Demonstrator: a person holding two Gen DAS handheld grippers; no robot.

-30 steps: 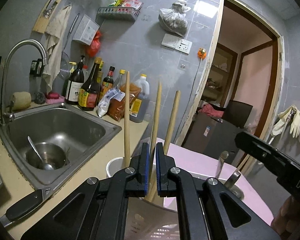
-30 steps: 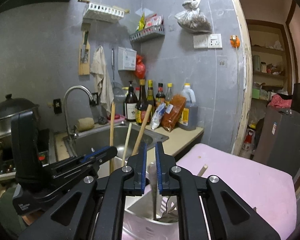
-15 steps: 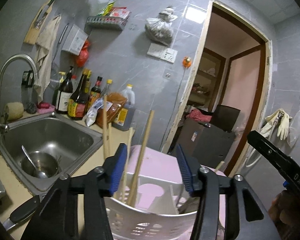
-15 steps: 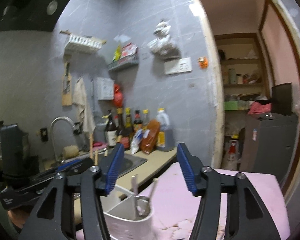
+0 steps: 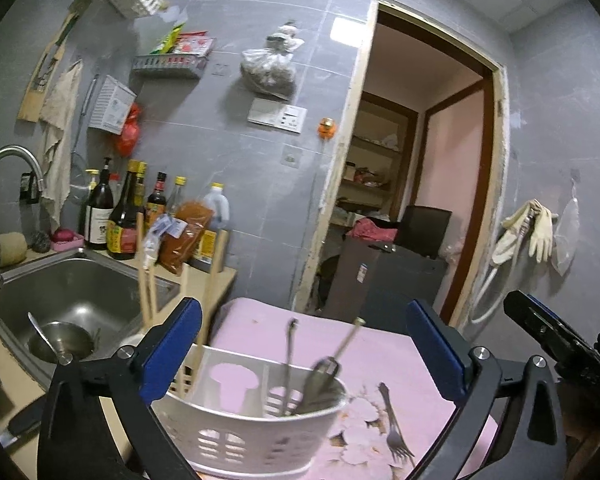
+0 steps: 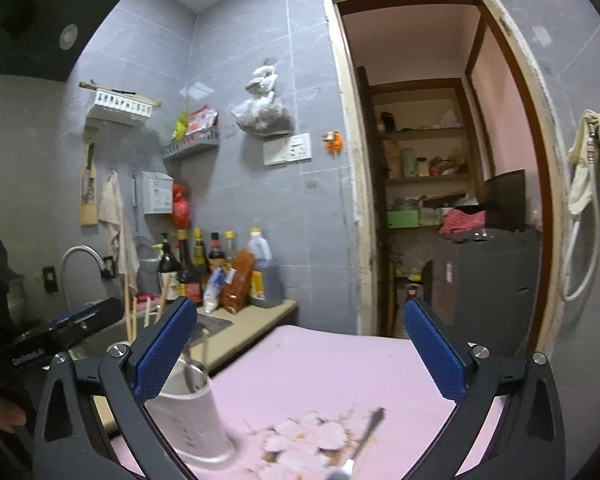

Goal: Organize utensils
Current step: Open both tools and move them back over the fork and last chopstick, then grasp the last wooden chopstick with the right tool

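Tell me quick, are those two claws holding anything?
Left gripper: jaws just opened wide, holding nothing.
Right gripper: jaws just opened wide, holding nothing.

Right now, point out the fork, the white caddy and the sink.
fork [image 5: 396,428], left wrist view, on its handle above the tines
white caddy [image 5: 236,436], left wrist view, front slotted wall
sink [image 5: 80,284], left wrist view, inner back wall

My left tongs [image 5: 300,348] and right tongs [image 6: 302,350] are black frames with silver screws and blue textured pads; white lettering marks one side.
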